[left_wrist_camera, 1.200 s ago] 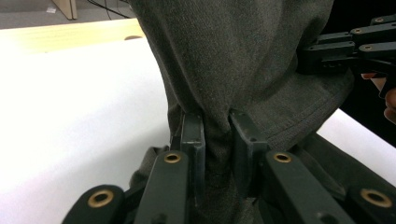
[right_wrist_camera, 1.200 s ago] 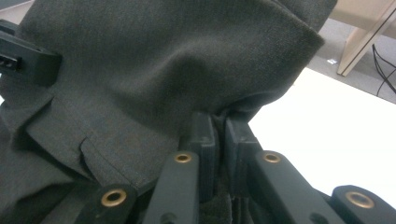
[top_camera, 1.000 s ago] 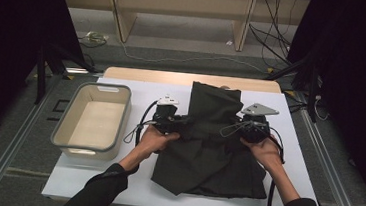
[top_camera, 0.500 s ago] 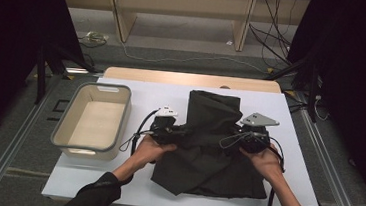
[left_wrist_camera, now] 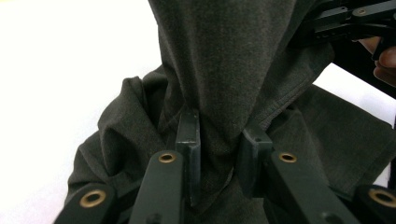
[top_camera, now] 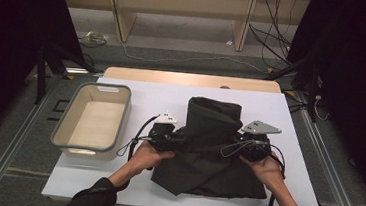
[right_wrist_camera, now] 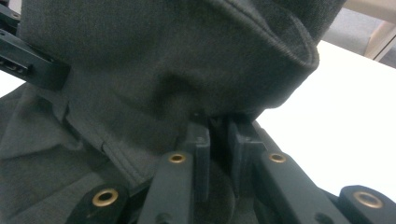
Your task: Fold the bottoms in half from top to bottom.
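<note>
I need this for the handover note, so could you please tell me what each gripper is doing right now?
Left gripper: closed on a bunched fold of the dark garment.
Right gripper: closed on the dark garment's edge.

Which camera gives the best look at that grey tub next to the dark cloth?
The high view: the grey tub sits whole on the table's left side, with nothing inside. The two gripper views look closely at the dark cloth instead.
</note>
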`<state>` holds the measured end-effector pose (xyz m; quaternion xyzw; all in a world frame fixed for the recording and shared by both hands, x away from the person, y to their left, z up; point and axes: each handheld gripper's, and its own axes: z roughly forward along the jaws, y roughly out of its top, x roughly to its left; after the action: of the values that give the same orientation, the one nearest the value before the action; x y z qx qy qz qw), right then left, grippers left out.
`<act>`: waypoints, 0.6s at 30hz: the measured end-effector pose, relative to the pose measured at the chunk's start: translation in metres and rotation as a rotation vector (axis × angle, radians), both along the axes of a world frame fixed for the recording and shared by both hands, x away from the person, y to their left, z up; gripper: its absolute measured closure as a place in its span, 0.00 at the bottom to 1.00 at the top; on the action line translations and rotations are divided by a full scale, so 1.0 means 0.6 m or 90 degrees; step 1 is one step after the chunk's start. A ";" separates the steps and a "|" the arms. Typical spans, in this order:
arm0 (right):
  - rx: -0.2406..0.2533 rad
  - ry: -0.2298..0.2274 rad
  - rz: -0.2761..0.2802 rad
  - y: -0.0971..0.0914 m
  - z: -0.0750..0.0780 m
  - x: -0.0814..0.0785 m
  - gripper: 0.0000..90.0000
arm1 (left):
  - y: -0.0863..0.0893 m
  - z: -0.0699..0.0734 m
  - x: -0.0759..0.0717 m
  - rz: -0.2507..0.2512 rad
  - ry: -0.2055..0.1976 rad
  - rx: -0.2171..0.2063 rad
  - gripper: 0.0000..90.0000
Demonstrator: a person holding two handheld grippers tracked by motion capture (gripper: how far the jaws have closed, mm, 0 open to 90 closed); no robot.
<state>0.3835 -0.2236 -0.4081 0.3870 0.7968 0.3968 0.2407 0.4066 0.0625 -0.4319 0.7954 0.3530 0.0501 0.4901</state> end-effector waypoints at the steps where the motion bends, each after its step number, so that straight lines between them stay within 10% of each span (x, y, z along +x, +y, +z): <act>1: 0.002 0.001 0.001 0.000 0.000 -0.002 0.89 | 0.001 -0.001 -0.002 -0.003 0.001 0.001 0.81; 18: 0.002 0.009 0.023 -0.002 -0.004 -0.039 0.86 | 0.008 -0.012 -0.030 -0.033 0.007 0.015 0.69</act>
<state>0.3604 -0.2247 -0.4103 0.3755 0.8050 0.3993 0.2271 0.3888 0.0673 -0.4391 0.8102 0.3344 0.0375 0.4800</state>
